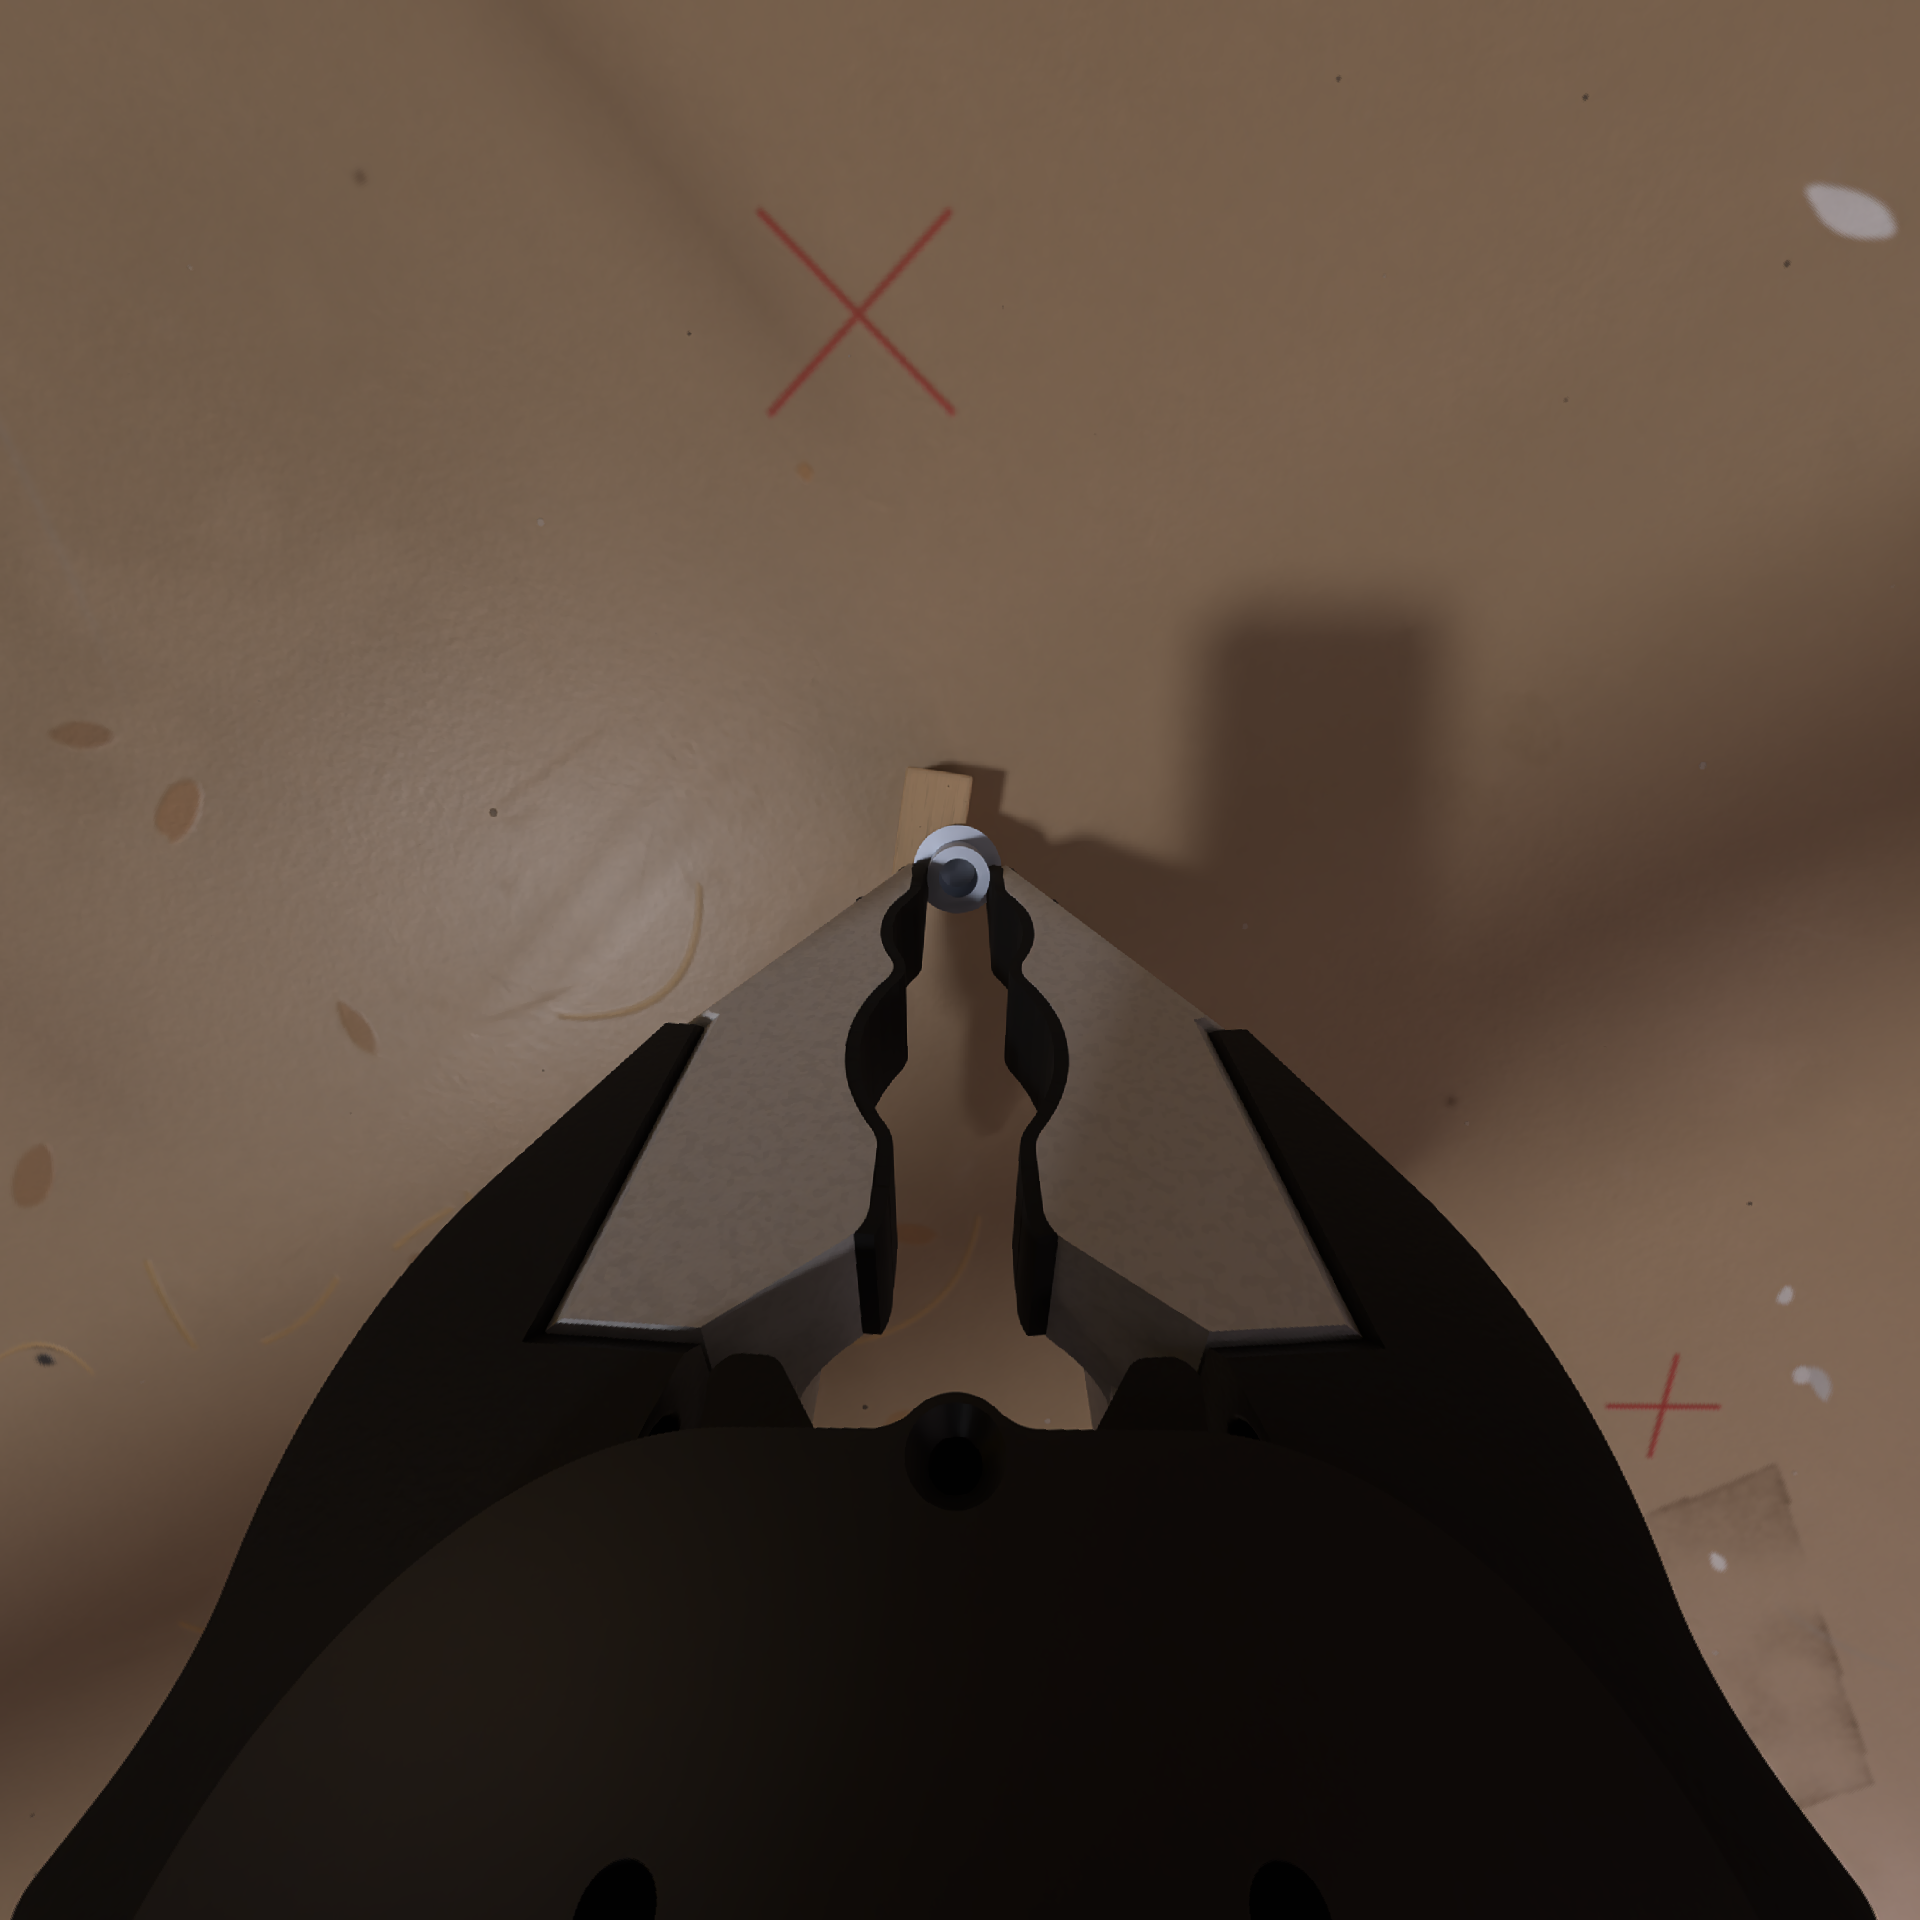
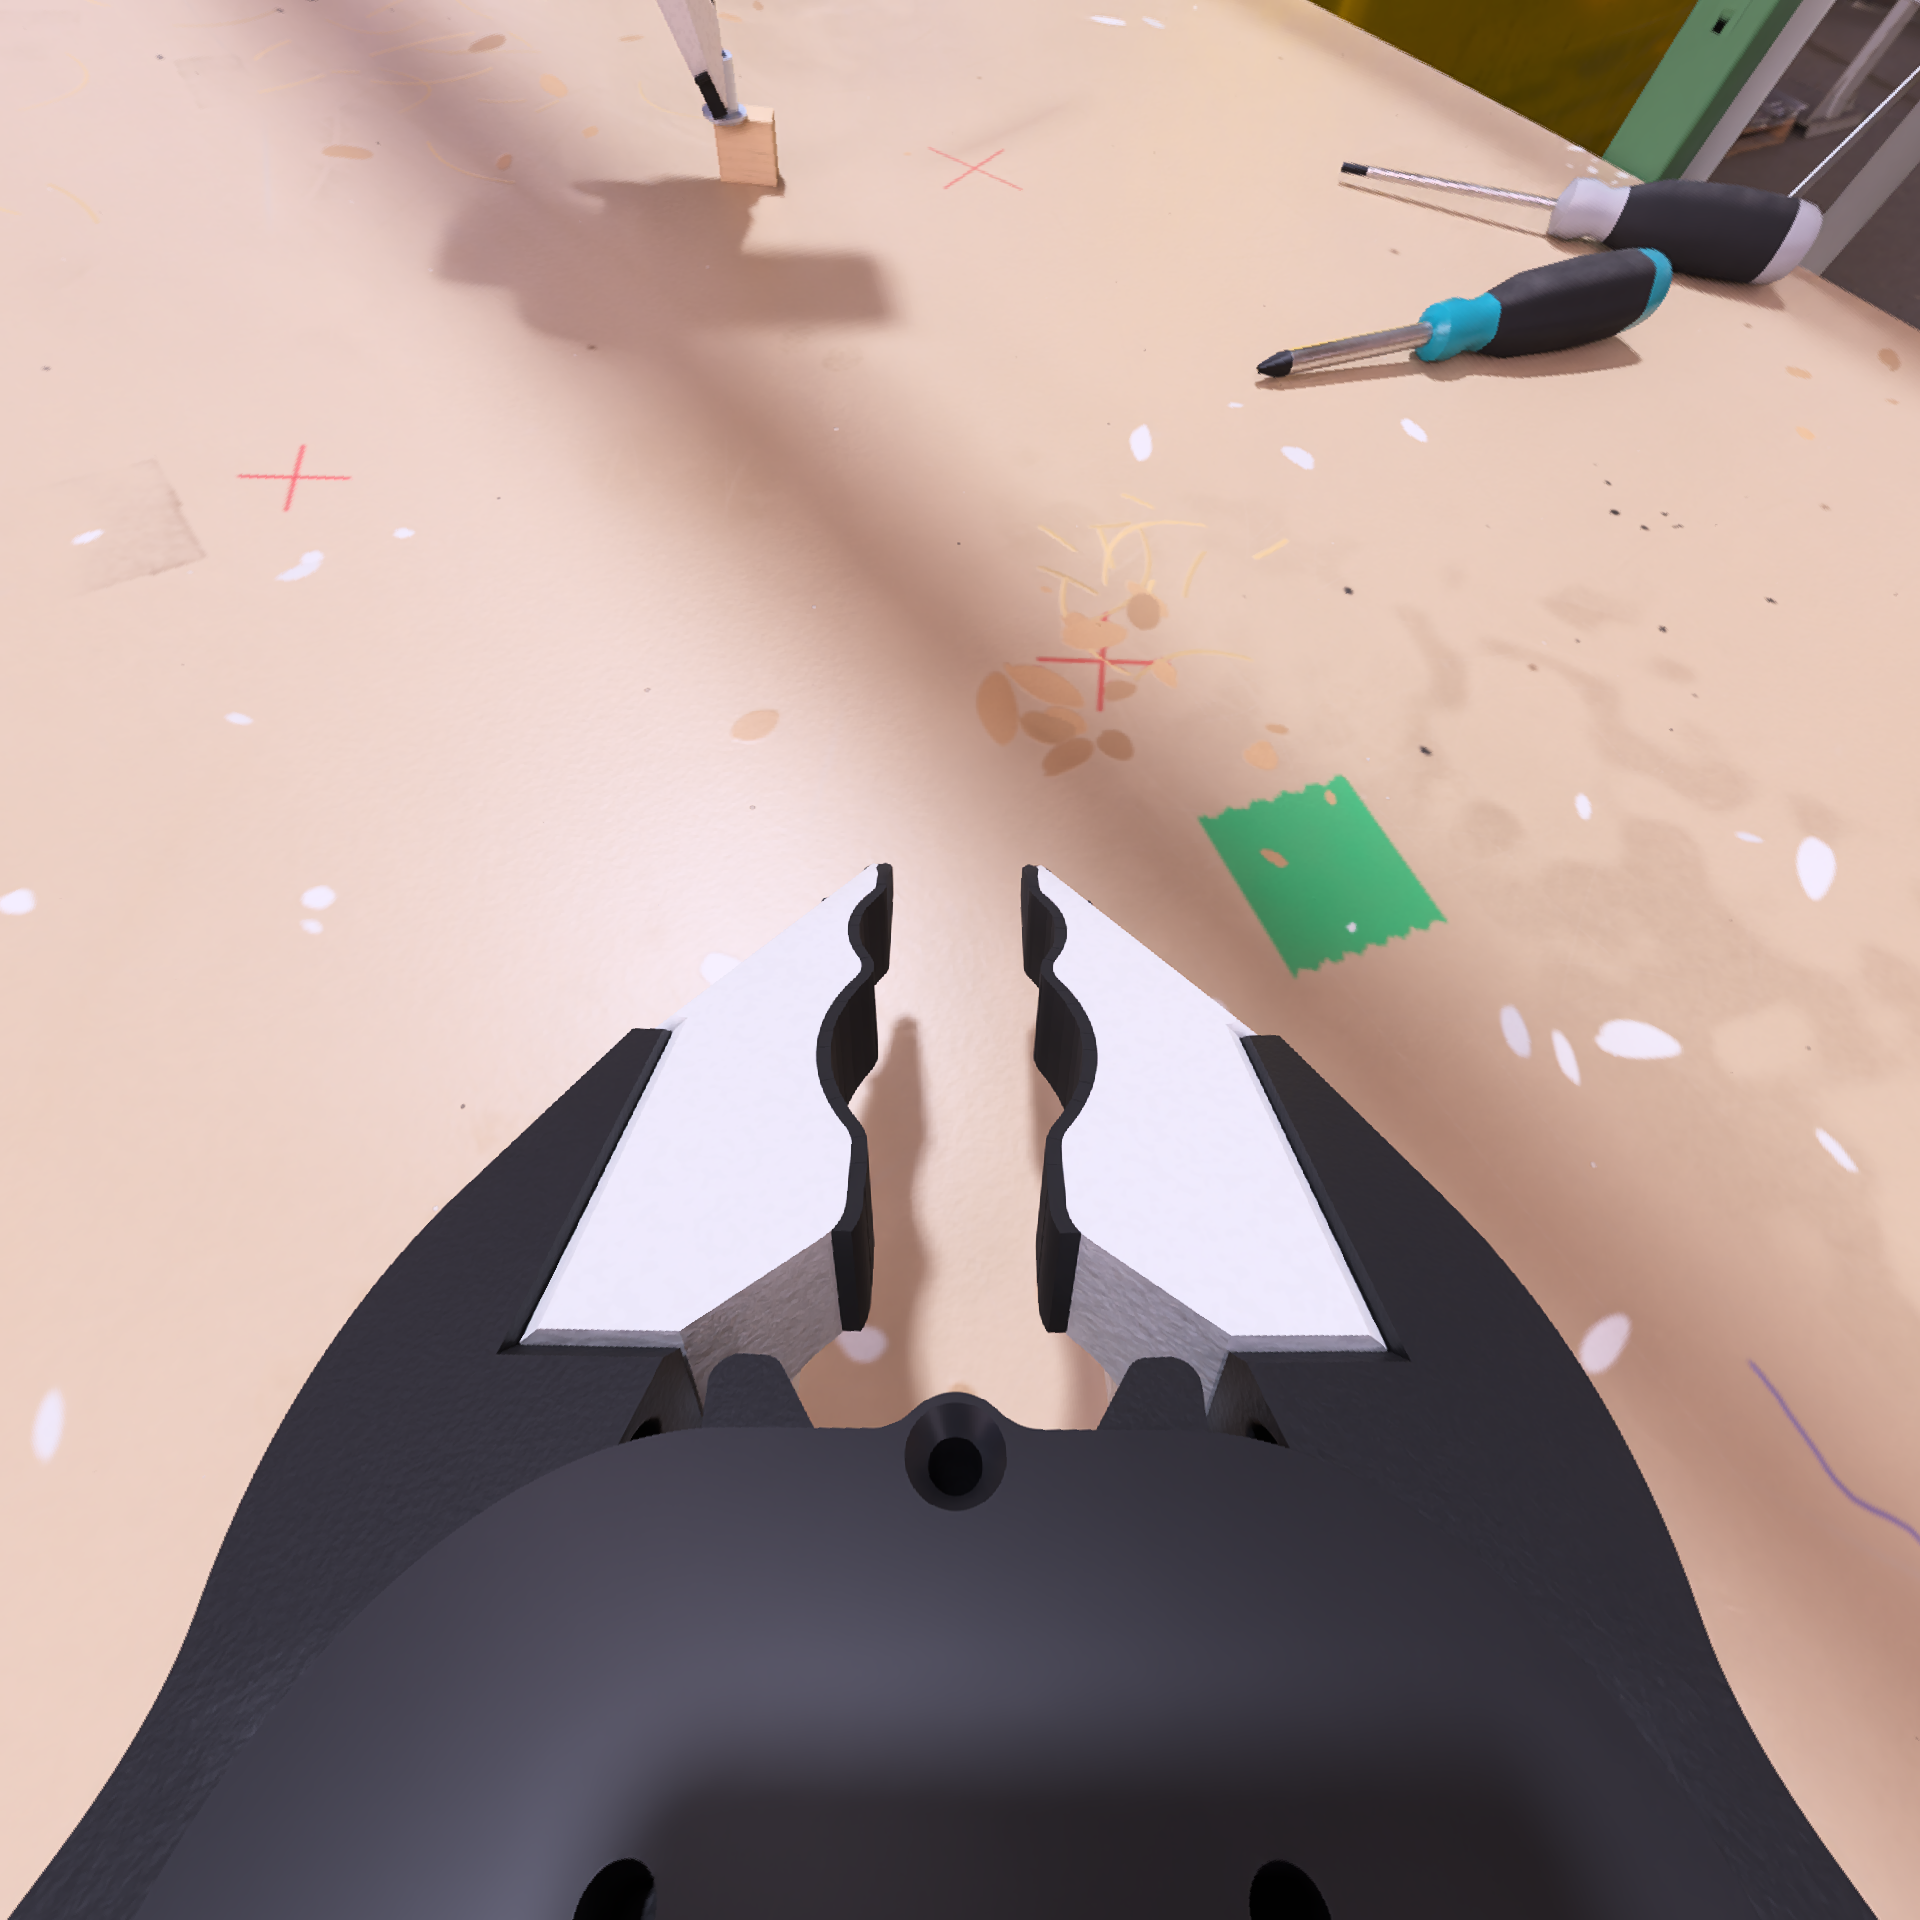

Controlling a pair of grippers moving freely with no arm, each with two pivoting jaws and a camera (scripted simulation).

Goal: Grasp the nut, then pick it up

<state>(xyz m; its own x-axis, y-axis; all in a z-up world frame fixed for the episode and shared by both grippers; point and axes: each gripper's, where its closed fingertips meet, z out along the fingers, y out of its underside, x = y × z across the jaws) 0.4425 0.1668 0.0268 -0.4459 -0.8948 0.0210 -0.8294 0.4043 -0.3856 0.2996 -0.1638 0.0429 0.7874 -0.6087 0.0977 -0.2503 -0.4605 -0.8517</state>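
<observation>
left gripper (image 1: 957,881): jaws narrow, tips pinching the nut (image 1: 958,871) from both sides | nut: right at the fingertips, atop a wooden block (image 1: 938,805) just beyond | right gripper (image 2: 956,878): jaws parted, nothing between, nut far ahead-left

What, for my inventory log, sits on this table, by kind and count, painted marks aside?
Nut: 1
Wooden block: 1
Screwdrivers: 2
Green tape piece: 1
Total: 5
</observation>
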